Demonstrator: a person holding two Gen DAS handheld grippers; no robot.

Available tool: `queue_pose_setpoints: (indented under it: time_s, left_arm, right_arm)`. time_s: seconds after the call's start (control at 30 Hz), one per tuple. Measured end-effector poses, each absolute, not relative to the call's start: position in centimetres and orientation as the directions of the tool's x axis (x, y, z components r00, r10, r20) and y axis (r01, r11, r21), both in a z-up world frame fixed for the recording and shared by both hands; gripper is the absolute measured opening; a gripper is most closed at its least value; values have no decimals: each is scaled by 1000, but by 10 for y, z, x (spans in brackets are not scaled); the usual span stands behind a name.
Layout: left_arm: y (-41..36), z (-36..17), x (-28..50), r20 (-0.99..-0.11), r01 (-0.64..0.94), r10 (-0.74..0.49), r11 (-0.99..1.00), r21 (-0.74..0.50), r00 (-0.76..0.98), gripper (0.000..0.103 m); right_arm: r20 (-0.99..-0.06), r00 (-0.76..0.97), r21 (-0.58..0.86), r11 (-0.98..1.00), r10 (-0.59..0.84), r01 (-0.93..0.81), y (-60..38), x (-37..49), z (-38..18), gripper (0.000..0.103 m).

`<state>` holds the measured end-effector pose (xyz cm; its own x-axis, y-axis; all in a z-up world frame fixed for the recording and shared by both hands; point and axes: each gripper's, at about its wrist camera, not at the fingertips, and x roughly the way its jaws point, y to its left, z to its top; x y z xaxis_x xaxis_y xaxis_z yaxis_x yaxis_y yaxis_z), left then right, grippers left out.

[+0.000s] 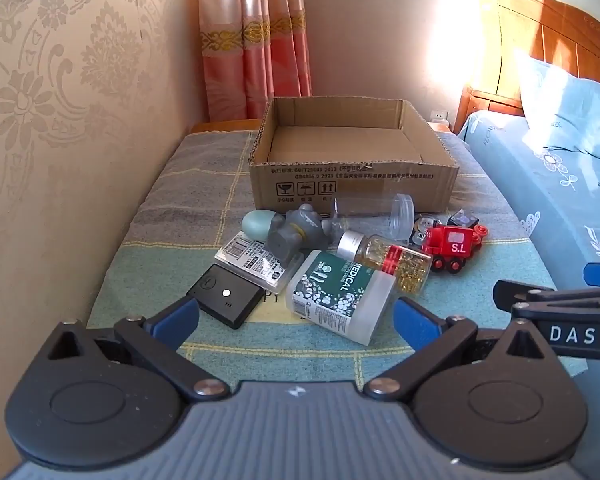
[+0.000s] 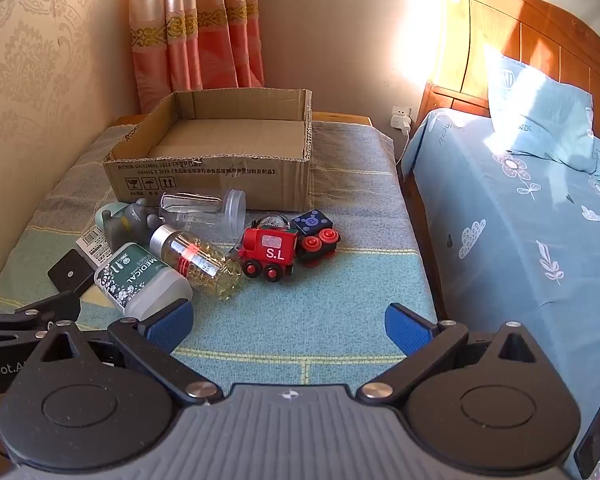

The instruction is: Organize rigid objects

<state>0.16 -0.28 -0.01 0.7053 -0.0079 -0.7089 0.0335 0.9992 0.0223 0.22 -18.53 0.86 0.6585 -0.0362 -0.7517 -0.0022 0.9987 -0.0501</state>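
Observation:
An empty cardboard box (image 1: 352, 184) (image 2: 204, 178) stands at the far end of a cloth-covered table. In front of it lies a pile: a green-labelled bottle (image 1: 340, 296) (image 2: 140, 280), a glass bottle of gold beads (image 1: 384, 258) (image 2: 198, 258), a red toy train (image 1: 448, 244) (image 2: 270, 252), a clear jar (image 1: 374, 210) (image 2: 202, 206), a grey figurine (image 1: 296, 232), a black device (image 1: 224, 300) and a flat packet (image 1: 256, 264). My left gripper (image 1: 296, 320) is open, just short of the green-labelled bottle. My right gripper (image 2: 288, 326) is open over bare cloth.
A dark blue cube (image 2: 312, 222) lies behind the train. A patterned wall (image 1: 40, 140) runs along the left. A bed with blue floral bedding (image 2: 520, 220) borders the table's right side. A pink curtain (image 1: 256, 40) hangs behind the box.

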Motion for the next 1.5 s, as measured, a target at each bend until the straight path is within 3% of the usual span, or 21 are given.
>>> queue_pose_setpoints:
  time_s: [1.5]
  left_arm:
    - [-6, 3, 2, -700, 41, -11, 999, 27, 714, 103]
  right_arm:
    - [-747, 664, -52, 999, -39, 0, -186, 3, 13, 103]
